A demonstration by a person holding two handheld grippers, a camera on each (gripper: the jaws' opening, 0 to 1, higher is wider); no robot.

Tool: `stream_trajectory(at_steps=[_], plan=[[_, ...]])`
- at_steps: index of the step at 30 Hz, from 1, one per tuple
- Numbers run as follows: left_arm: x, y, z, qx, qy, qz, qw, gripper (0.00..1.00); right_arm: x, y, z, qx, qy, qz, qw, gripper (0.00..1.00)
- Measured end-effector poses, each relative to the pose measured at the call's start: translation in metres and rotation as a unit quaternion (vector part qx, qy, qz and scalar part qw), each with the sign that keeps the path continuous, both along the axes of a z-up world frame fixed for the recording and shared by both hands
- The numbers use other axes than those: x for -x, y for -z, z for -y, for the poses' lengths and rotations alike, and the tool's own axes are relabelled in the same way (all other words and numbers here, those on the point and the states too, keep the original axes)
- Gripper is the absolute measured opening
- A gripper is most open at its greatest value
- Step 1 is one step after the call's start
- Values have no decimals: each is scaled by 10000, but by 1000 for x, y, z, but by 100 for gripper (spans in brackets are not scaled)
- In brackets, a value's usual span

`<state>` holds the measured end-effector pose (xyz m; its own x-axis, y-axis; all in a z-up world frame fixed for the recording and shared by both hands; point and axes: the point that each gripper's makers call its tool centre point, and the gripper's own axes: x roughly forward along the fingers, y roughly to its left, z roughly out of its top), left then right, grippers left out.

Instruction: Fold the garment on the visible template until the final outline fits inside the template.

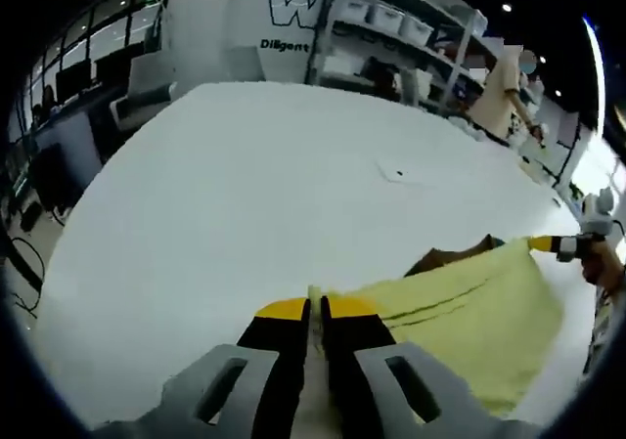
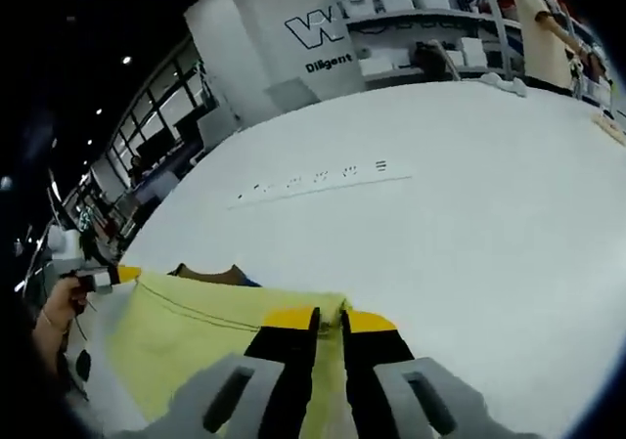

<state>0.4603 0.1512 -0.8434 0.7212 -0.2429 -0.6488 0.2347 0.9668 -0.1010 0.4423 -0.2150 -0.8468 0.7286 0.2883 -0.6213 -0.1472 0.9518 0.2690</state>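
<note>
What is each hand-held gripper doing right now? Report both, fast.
Left hand-held gripper: closed, pinching an edge of the yellow garment.
Right hand-held gripper: closed, pinching the same garment's other end.

In the left gripper view, the yellow garment [image 1: 469, 307] runs behind the left gripper [image 1: 315, 312] and off the lower right edge, so its full outline cannot be traced. A brown piece [image 1: 452, 255] shows partly behind its far edge; what it is cannot be told. In the right gripper view, the garment's near part lies hidden under the right gripper [image 2: 330, 319]. The small marks [image 2: 318, 179] printed in a row on the white surface [image 2: 469, 214] are too small to read.
</note>
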Motion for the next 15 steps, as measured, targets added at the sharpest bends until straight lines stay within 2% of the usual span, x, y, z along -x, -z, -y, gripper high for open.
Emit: stream_trajectory(at_steps=[1, 2, 4, 6, 7, 8, 10, 15], plan=[[1, -2, 2, -218, 304, 99, 9993, 16, 6, -7, -1, 246, -98, 164, 9995, 20], [4, -4, 5, -266, 468, 141, 9985, 20, 12, -11, -1, 474, -239, 231, 9983, 24], [12, -4, 6, -378, 617, 87, 9973, 22, 18, -11, -3, 688, -533, 254, 9959, 24], [18, -4, 7, -488, 722, 50, 9962, 26, 23, -10, -4, 781, -689, 216, 9943, 23], [21, -4, 10, -577, 903, 102, 9942, 28, 24, -10, -4, 851, -739, 283, 9932, 24], [23, -3, 11, -595, 913, 115, 9940, 32, 25, -9, -4, 891, -772, 284, 9926, 26], [25, -1, 14, -782, 1186, 187, 9897, 35, 29, -5, -6, 974, -900, 194, 9910, 28], [25, 5, 16, -1064, 1271, 183, 9860, 42, 30, 0, -11, 1143, -1022, 163, 9880, 27]])
